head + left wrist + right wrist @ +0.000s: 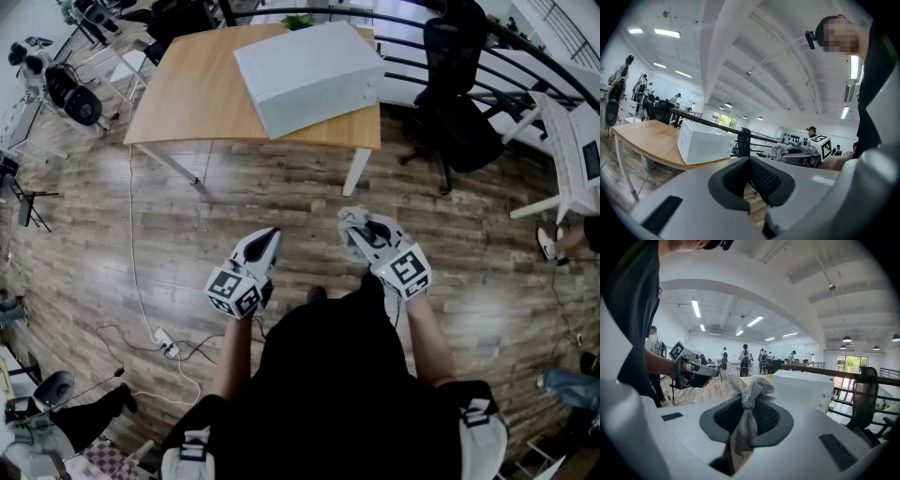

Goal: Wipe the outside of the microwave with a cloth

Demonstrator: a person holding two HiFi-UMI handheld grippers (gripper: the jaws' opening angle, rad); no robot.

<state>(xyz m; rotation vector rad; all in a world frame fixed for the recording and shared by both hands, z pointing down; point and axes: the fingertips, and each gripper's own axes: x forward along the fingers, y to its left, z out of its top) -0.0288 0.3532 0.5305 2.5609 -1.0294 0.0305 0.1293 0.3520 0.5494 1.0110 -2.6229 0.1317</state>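
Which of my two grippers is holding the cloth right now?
The right gripper: a grey cloth is pinched between its jaws. The left gripper has its jaws together with nothing between them.

I hold both grippers out low in front of my body. My left gripper (pixel 266 246) sits near 8 o'clock in the head view, its tips aimed toward 1 o'clock and its jaws pressed together on nothing. My right gripper (pixel 359 228) sits near 3 o'clock, aimed toward 11, with its jaws clamped on a bunched cloth (pixel 749 392).
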